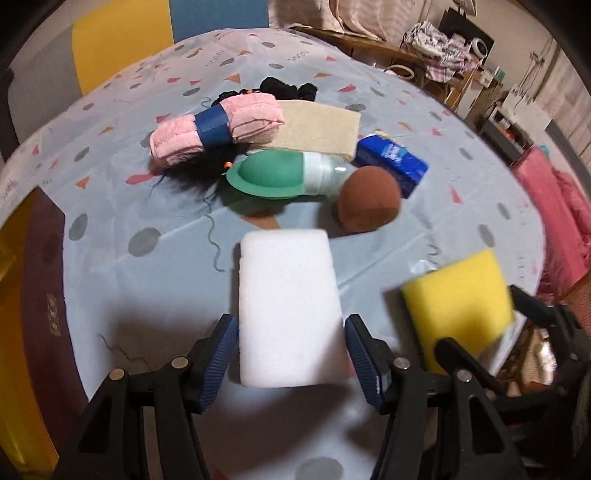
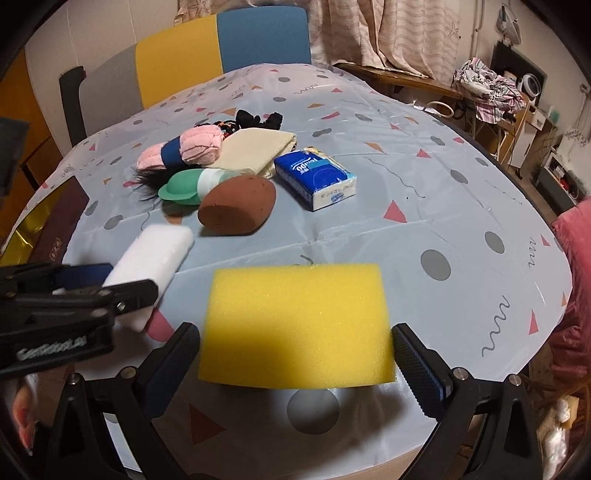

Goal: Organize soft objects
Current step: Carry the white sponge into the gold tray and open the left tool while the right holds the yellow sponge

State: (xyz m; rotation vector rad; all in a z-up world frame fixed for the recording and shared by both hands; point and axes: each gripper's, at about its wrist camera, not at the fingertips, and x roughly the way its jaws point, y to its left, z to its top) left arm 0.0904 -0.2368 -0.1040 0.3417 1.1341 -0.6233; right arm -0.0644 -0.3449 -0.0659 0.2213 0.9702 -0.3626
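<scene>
My left hand-held gripper (image 1: 291, 354) clasps the white rectangular foam block (image 1: 290, 310) on both sides, above the patterned bench (image 1: 147, 280), nearer me than the brown foam lump (image 1: 369, 199). Right of that lump and nearer me, my right hand-held gripper (image 2: 295, 354) grasps the yellow rectangular sponge (image 2: 297, 325). A blue tissue pack (image 2: 314, 177) lies behind the lump's right side.

Patterned tablecloth (image 2: 424, 177), yellow-and-blue chair (image 2: 221, 55), striped curtain (image 2: 406, 33), cluttered shelves (image 2: 517, 103)
</scene>
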